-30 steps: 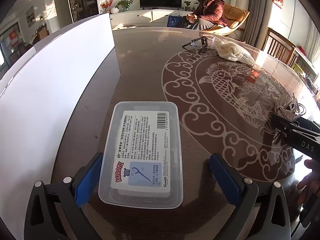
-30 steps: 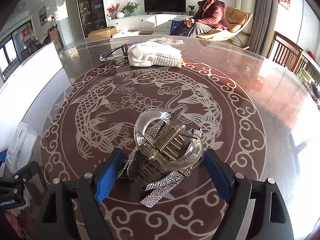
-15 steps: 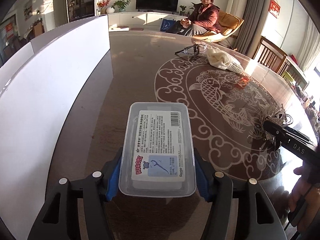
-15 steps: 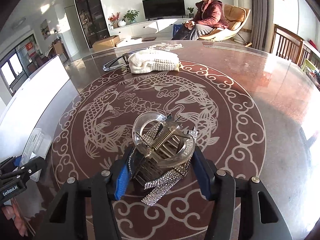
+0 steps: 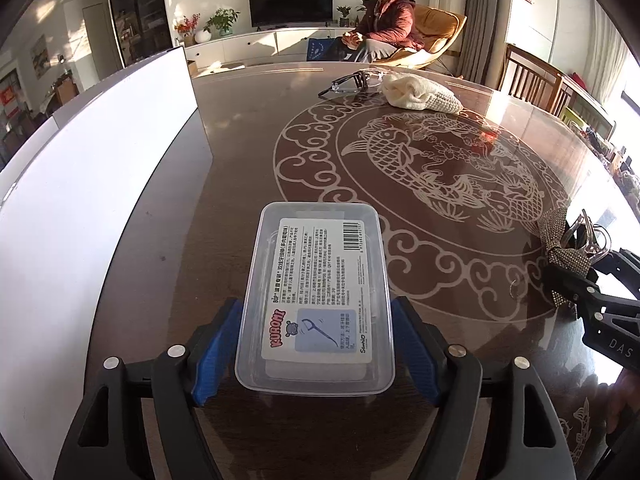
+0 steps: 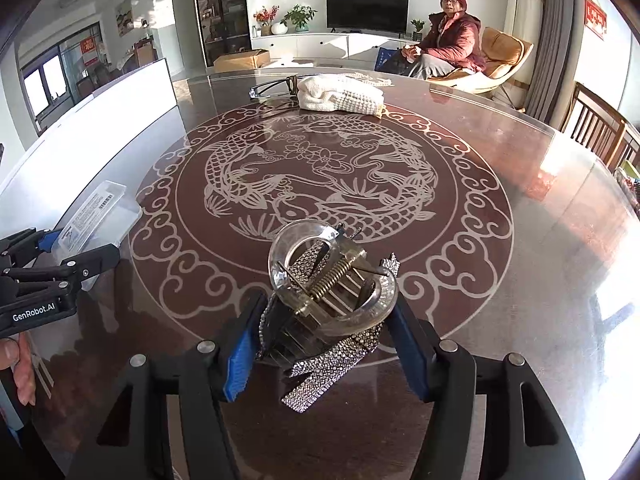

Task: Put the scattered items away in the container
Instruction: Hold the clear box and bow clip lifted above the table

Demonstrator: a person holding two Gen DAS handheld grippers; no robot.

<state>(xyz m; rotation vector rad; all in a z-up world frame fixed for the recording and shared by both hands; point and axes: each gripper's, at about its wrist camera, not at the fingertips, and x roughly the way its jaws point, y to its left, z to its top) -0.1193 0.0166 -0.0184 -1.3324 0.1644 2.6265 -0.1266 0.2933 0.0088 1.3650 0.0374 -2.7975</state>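
A clear plastic box of dental floss picks (image 5: 316,296) sits between the blue pads of my left gripper (image 5: 316,304). The pads lie against its long sides while the jaws are opening a little. A clear hair claw clip with a rhinestone bow (image 6: 332,280) is between the pads of my right gripper (image 6: 328,300), which touch it on both sides as those jaws also open slightly. The tall white container wall (image 5: 100,184) runs along the left. The right wrist view shows the floss box (image 6: 96,216) in the left gripper (image 6: 60,256) at far left.
On the far side of the dark round table (image 5: 240,140) lie folded glasses (image 5: 352,80) and a cream knitted cloth (image 5: 420,96). A person (image 5: 384,28) sits in an armchair beyond it. Wooden chairs (image 5: 532,84) stand at the right.
Both grippers went from wide open to closed around their items: the left on the floss box, the right on the hair clip. Both hands then shifted sideways across the table.
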